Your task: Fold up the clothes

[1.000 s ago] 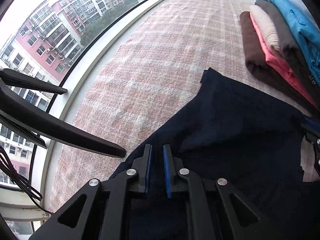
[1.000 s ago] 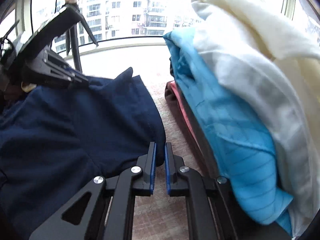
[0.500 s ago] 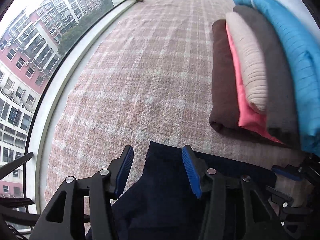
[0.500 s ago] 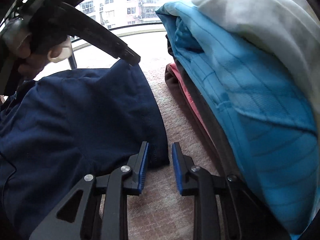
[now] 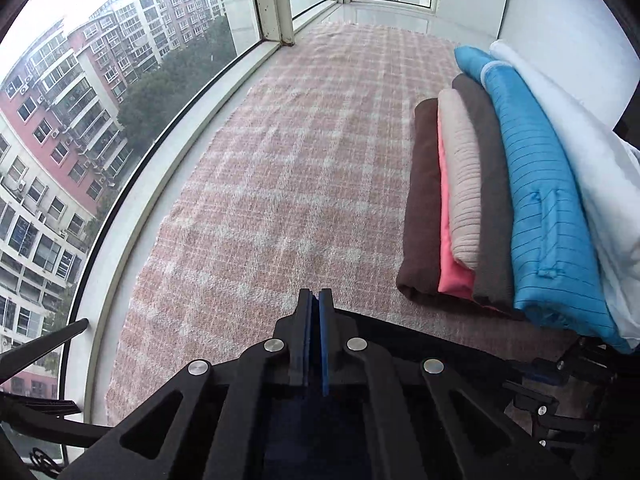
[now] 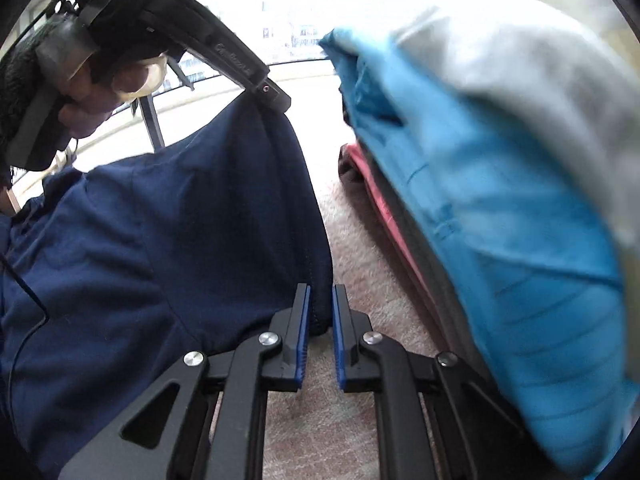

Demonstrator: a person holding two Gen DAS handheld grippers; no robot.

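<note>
A navy garment [image 6: 160, 240] lies spread on the pink plaid blanket [image 5: 300, 160]. In the right wrist view its far corner is pulled up into a peak at the tip of my left gripper [image 6: 276, 100], which a person's hand [image 6: 100, 92] holds. Seen from its own camera, the left gripper [image 5: 315, 300] has its blue pads pressed together, with dark cloth [image 5: 440, 340] trailing behind it. My right gripper [image 6: 320, 300] has the garment's near hem between its pads, its jaws closing onto the fabric.
A stack of folded clothes [image 5: 480, 200] in brown, pink, beige, grey, blue and white lies on its side at the right, close beside the right gripper [image 6: 500, 200]. A curved window [image 5: 100, 120] and its sill border the blanket on the left.
The left gripper opened over the navy cloth's edge, then shut on it and rose, moving on toward the stack. The right gripper opened slightly and has closed again on the hem.
</note>
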